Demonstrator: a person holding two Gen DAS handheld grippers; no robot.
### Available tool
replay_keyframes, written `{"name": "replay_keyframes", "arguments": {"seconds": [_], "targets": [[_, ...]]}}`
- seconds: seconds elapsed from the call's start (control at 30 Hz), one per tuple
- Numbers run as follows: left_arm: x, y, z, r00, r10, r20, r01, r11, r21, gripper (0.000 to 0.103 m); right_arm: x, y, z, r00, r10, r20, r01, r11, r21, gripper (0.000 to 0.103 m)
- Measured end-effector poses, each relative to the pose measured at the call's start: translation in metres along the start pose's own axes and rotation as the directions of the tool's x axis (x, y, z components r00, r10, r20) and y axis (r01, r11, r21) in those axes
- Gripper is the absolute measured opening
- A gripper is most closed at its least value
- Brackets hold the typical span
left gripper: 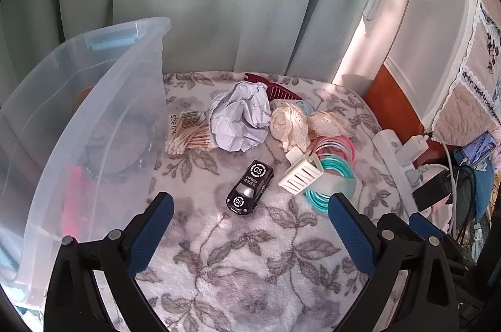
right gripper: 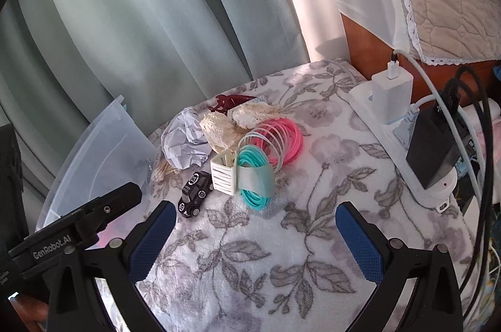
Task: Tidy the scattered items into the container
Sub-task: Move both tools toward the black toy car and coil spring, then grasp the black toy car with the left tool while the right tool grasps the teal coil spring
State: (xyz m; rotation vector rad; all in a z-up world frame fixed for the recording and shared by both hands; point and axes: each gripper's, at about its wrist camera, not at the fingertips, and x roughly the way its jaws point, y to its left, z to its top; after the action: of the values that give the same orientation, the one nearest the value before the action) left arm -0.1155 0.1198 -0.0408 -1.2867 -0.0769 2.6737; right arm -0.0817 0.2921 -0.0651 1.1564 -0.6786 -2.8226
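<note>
Big clear container [left gripper: 94, 119] at the left, stiff, likely light. Crumpled paper ball [left gripper: 239, 116] beside it: soft, squashy, pinch anywhere. Spring rings [right gripper: 269, 150]: bendy, floppy, lying in a curve. Little black toy car [left gripper: 249, 187]: hard, smooth, nose toward the near-left; pinch across the sides. Left tongs [left gripper: 250, 235] wide open, empty. Right tongs [right gripper: 255, 241] wide open, empty.
</note>
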Motion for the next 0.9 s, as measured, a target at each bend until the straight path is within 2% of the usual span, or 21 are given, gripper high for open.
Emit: {"name": "replay_keyframes", "arguments": {"seconds": [0.23,0.4,0.53,0.6,0.67,0.8,0.9], "targets": [[0.023,0.009,-0.006,0.999,0.001,-0.034,-0.001,1.0,-0.016,0.099,0.019,-0.003,-0.006,0.999,-0.033,-0.022,0.033,0.999,0.014,0.096],[0.037,0.012,-0.008,0.999,-0.01,-0.047,0.01,1.0,-0.009,0.096,0.032,-0.005,-0.009,0.998,-0.056,-0.037,0.056,0.998,0.012,0.08],[0.049,0.016,-0.009,0.997,-0.023,-0.078,0.022,1.0,-0.018,0.092,0.043,-0.008,-0.009,0.997,-0.048,-0.053,0.05,0.998,0.033,0.072],[0.055,0.017,-0.01,0.996,-0.024,-0.086,0.023,1.0,-0.017,0.091,0.049,-0.01,-0.009,0.997,-0.039,-0.064,0.042,0.998,0.047,0.062],[0.059,0.017,-0.01,0.996,-0.029,-0.09,0.027,0.999,-0.017,0.091,0.055,-0.013,-0.008,0.996,-0.047,-0.074,0.051,0.997,0.051,0.06],[0.068,0.017,-0.007,0.995,-0.037,-0.097,0.036,0.999,-0.006,0.083,0.064,-0.02,-0.007,0.995,-0.054,-0.081,0.058,0.997,0.051,0.049],[0.073,0.016,-0.007,0.994,-0.039,-0.098,0.039,0.999,0.002,0.081,0.069,-0.026,-0.004,0.996,-0.052,-0.076,0.056,0.997,0.059,0.045]]}}
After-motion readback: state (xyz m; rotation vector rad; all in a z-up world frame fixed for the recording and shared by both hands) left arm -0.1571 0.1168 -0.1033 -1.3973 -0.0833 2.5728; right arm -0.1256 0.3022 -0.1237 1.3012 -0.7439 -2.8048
